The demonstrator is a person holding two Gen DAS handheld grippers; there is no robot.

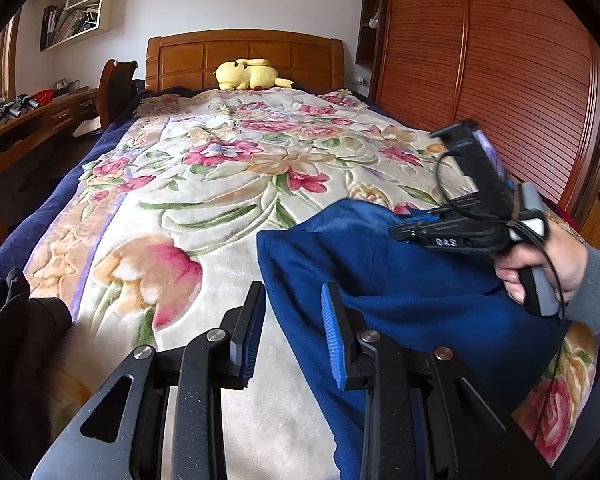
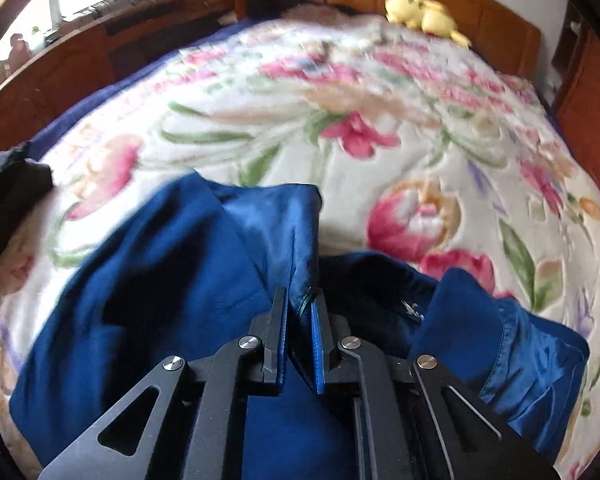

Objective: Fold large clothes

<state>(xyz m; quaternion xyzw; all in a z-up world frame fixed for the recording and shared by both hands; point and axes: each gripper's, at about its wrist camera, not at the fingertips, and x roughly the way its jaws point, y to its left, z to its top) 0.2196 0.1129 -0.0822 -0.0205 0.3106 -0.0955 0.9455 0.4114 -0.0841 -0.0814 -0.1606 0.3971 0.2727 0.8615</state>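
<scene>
From the left wrist, the left gripper (image 1: 294,332) hangs part-open and empty over the bed (image 1: 172,184), beside the blue garment (image 1: 400,280) heaped at the near right edge. From the right wrist, the right gripper (image 2: 300,320) pinches a thin fold of it; that slippery lining could slide free.

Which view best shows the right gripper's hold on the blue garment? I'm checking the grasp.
The right wrist view: the right gripper pinches a fold of the blue garment. The left wrist view shows only that gripper's side; its fingertips are hidden.
</scene>
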